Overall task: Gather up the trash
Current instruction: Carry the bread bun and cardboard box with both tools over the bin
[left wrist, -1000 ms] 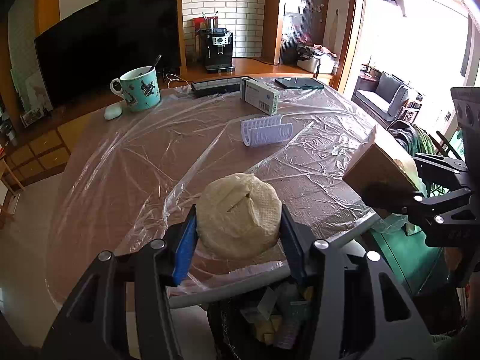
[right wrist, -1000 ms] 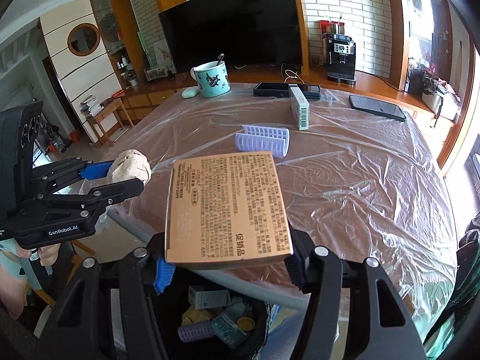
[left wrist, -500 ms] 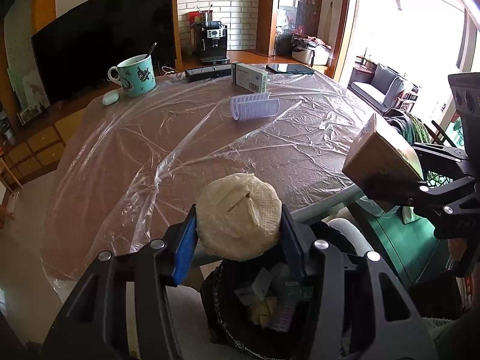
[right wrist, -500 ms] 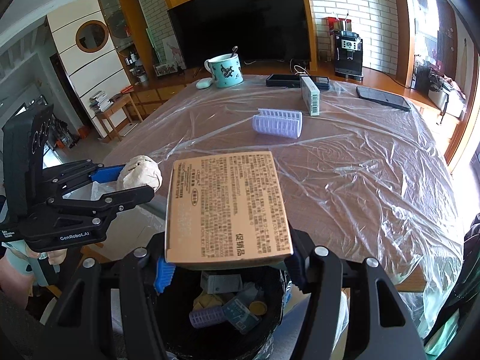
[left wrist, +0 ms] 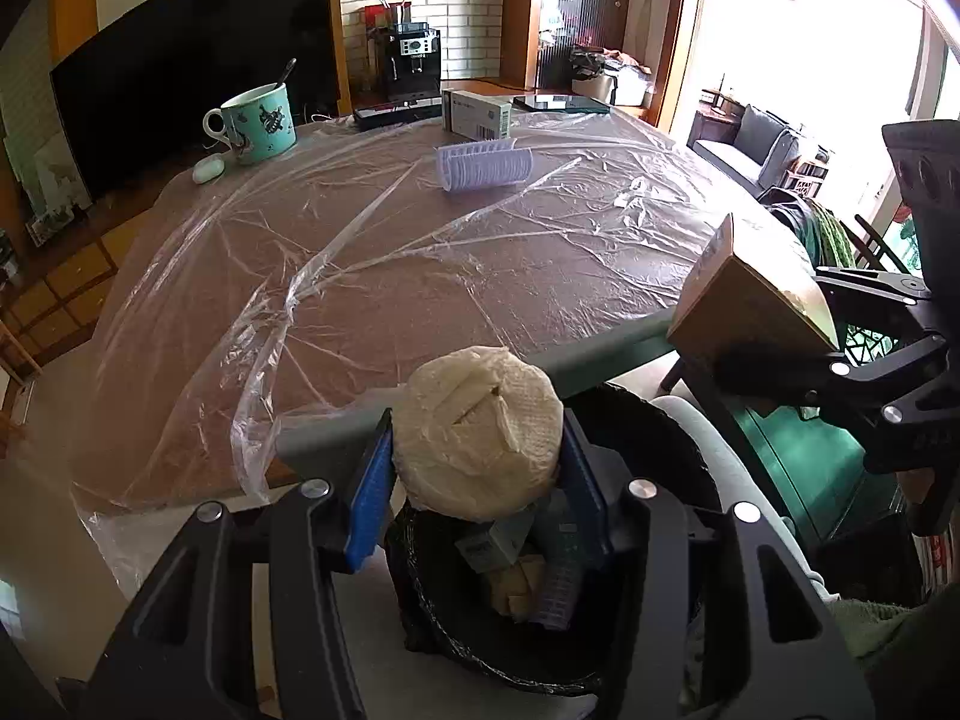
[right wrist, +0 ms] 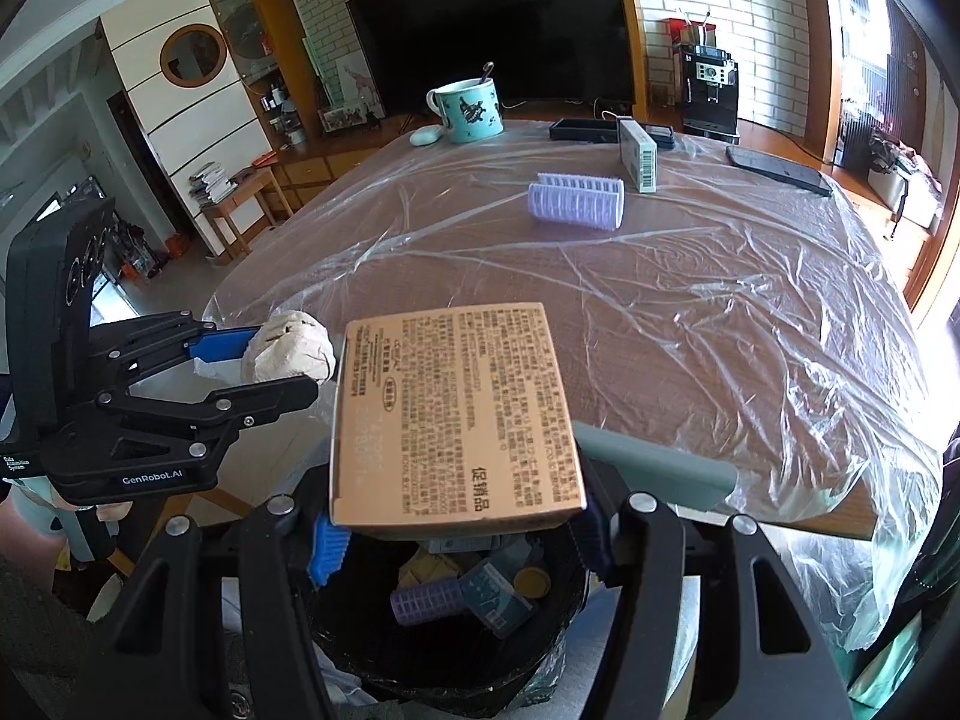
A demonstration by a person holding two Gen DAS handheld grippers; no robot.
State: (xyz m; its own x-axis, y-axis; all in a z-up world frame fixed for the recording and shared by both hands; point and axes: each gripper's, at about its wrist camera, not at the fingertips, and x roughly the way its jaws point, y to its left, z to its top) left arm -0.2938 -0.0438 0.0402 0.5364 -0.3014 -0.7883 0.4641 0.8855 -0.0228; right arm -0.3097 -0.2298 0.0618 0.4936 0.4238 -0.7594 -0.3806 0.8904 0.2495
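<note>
My left gripper (left wrist: 477, 450) is shut on a crumpled ball of cream paper (left wrist: 480, 429), held above the black-lined trash bin (left wrist: 456, 636) just off the table's near edge. My right gripper (right wrist: 459, 531) is shut on a flat brown cardboard box (right wrist: 456, 414) with printed text, held over the same bin (right wrist: 384, 660). The bin holds a purple hair roller, small boxes and other scraps. In the right wrist view the left gripper (right wrist: 282, 369) with its paper ball (right wrist: 288, 348) is at the left; in the left wrist view the box (left wrist: 750, 306) sits at the right.
On the plastic-covered table (left wrist: 420, 252) lie a purple hair roller (right wrist: 576, 201), a white carton (right wrist: 637, 155), a teal mug with a spoon (right wrist: 468, 109), a white earbud case (right wrist: 426, 135), a dark tray and a tablet (right wrist: 777, 169). A grey chair back (right wrist: 654, 465) stands by the bin.
Both grippers have drawn back from the table with their loads and sunk a little; the bin now shows more fully beneath them. Neither grip has changed.
</note>
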